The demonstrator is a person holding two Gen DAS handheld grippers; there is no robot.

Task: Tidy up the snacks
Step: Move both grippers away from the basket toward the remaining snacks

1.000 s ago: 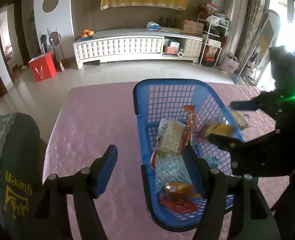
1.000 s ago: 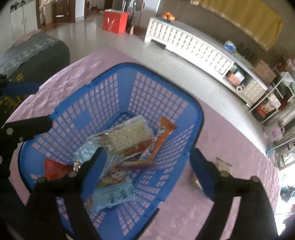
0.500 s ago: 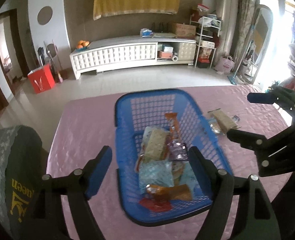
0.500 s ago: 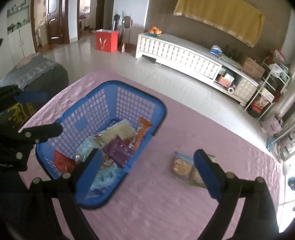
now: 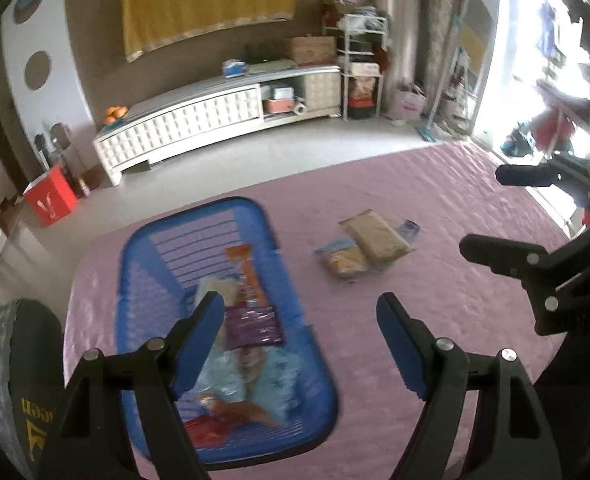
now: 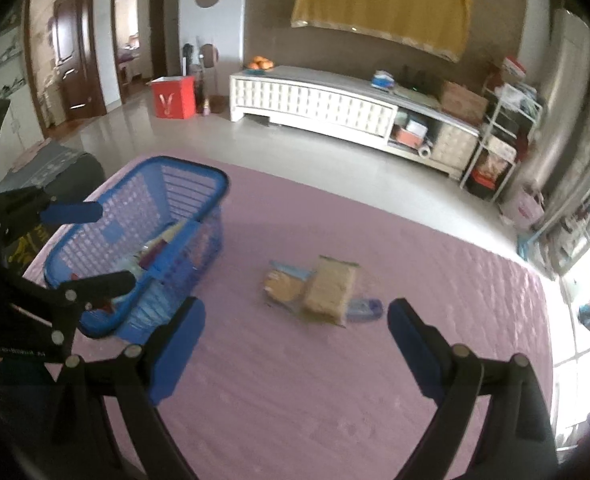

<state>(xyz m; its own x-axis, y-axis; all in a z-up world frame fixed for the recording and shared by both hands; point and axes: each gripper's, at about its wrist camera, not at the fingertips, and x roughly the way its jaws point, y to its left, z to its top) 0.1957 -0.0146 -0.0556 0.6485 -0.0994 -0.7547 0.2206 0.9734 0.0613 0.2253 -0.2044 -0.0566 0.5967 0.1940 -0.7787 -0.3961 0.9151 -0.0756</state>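
A: Where are the snacks?
B: Most fill the blue basket (image 5: 231,216) on the pink table (image 6: 335,380); two packets (image 6: 319,290), maybe three, lie beside it.
A: Grippers?
B: Left gripper (image 5: 299,344) and right gripper (image 6: 295,340) both spread, holding nothing.

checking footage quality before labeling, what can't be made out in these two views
- Left wrist: snack packets in the blue basket are motion-blurred, labels unreadable; left claw finger covers some.
- Right wrist: basket wall hides most contents.
- Both: loose packets on the pink tablecloth overlap; count unclear.
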